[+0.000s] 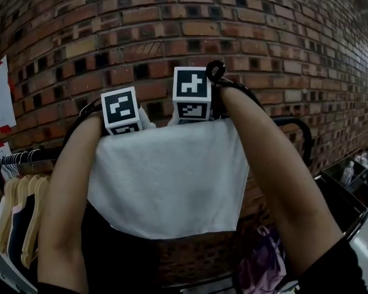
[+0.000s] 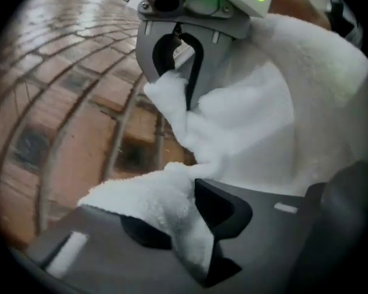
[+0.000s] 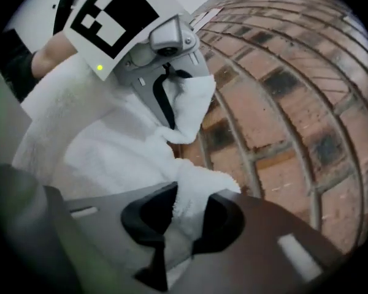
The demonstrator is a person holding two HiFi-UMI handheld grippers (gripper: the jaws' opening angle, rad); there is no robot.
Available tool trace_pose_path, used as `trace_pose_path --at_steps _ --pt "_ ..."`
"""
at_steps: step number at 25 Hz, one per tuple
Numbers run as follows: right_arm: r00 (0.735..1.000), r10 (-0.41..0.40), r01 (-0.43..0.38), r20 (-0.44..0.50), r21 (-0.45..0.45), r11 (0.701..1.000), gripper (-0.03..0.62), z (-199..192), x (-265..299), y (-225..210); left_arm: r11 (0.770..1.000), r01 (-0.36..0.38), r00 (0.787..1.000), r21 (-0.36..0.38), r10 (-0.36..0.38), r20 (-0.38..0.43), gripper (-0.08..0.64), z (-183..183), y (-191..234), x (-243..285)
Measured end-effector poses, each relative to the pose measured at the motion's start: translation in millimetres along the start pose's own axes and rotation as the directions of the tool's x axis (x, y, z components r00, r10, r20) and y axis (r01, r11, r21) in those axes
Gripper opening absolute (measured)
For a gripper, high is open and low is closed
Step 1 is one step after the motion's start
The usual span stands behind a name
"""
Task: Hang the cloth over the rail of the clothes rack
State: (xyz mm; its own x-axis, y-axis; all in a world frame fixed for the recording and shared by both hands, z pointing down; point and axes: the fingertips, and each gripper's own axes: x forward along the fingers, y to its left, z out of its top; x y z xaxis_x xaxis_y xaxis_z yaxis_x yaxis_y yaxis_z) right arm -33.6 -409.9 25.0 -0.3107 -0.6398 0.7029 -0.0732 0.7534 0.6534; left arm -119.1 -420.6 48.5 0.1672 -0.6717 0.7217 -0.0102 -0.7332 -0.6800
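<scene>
Brick wall (image 1: 172, 23) fills the frame behind everything. The white cloth (image 1: 172, 176) hangs at the centre of the head view, its top edge level with the black rail (image 1: 297, 126), whose curved end shows at the right. Along that top edge sit the left gripper (image 2: 199, 237) and right gripper (image 3: 181, 225), side by side, each with jaws set narrow and pinching a fold of cloth.

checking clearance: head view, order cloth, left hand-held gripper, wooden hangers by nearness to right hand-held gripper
1. cloth, between the jaws of the right hand-held gripper
2. left hand-held gripper, beside it on its left
3. wooden hangers, far lower left
</scene>
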Motion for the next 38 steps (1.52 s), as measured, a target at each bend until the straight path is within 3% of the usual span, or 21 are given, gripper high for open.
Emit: trace_pose_path --at_steps 2,4,5,7,9,11,14,17,18,21,24,26,29,30,31,33,38 --pt "0.992 0.069 -0.078 0.102 0.089 0.993 0.049 2 -6 0 0.986 0.143 0.983 -0.090 -0.132 0.125 0.146 5 -11 -1" --pt "0.983 0.111 -0.134 0.149 0.158 0.978 0.049 -4 -12 -1 0.955 0.217 0.955 -0.204 -0.164 0.246 0.271 6 -6 -11" --pt "0.983 0.120 -0.144 0.139 0.174 0.974 0.052 -11 -13 -2 0.942 0.228 0.952 -0.248 -0.162 0.259 0.306 0 -4 -15" --pt "0.980 0.149 -0.173 0.128 0.203 0.964 0.052 -22 -12 -2 0.922 0.234 0.960 -0.307 -0.169 0.223 0.364 -20 -5 -16" --pt "0.966 0.170 -0.214 0.197 0.230 0.949 0.066 -20 -19 -3 0.909 0.239 0.966 -0.341 -0.187 0.180 0.373 -37 -11 -12" --pt "0.948 0.170 -0.240 0.269 0.255 0.936 0.071 -15 -32 -6 0.899 0.256 0.966 -0.355 -0.221 0.136 0.373 -48 -22 -4" --pt "0.944 0.172 -0.254 0.283 0.287 0.924 0.077 -21 -46 -10 0.891 0.285 0.959 -0.354 -0.263 0.109 0.373 -52 -33 3" --pt "0.985 0.149 -0.167 0.085 0.276 0.947 0.091 -50 -39 -10 0.885 0.281 0.959 -0.372 -0.242 0.149 0.373 -45 -29 0" --pt "0.986 0.147 -0.163 0.081 0.257 0.953 0.091 -49 -37 -10 0.883 0.280 0.959 -0.377 -0.240 0.150 0.376 -47 -28 -1" --pt "0.947 0.125 -0.217 0.296 0.301 0.929 0.091 -26 -51 -16 0.872 0.277 0.961 -0.405 -0.259 0.099 0.393 -62 -30 8" --pt "0.963 0.112 -0.192 0.244 0.333 0.923 0.102 -46 -52 -18 0.834 0.299 0.953 -0.463 -0.285 0.103 0.397 -67 -36 11" --pt "0.957 0.073 -0.177 0.281 0.366 0.914 0.129 -49 -56 -25 0.833 0.298 0.953 -0.467 -0.289 0.094 0.400 -69 -34 12" --pt "0.880 0.053 -0.257 0.473 0.380 0.889 0.133 -36 -78 -28 0.815 0.326 0.942 -0.478 -0.323 0.091 0.413 -65 -50 8" --pt "0.866 0.068 -0.280 0.496 0.367 0.887 0.138 -35 -81 -25 0.813 0.330 0.940 -0.479 -0.330 0.087 0.428 -66 -53 8" --pt "0.873 0.086 -0.282 0.480 0.352 0.893 0.200 -38 -79 -21 0.816 0.326 0.941 -0.478 -0.328 0.083 0.431 -66 -53 8" --pt "0.914 0.105 -0.247 0.393 0.329 0.911 0.209 -44 -71 -15 0.833 0.298 0.951 -0.467 -0.300 0.072 0.431 -68 -47 8" --pt "0.956 0.024 -0.083 0.291 0.191 0.978 0.209 -18 -63 -10 0.928 0.188 0.978 -0.321 -0.207 -0.024 0.417 -71 -31 5"
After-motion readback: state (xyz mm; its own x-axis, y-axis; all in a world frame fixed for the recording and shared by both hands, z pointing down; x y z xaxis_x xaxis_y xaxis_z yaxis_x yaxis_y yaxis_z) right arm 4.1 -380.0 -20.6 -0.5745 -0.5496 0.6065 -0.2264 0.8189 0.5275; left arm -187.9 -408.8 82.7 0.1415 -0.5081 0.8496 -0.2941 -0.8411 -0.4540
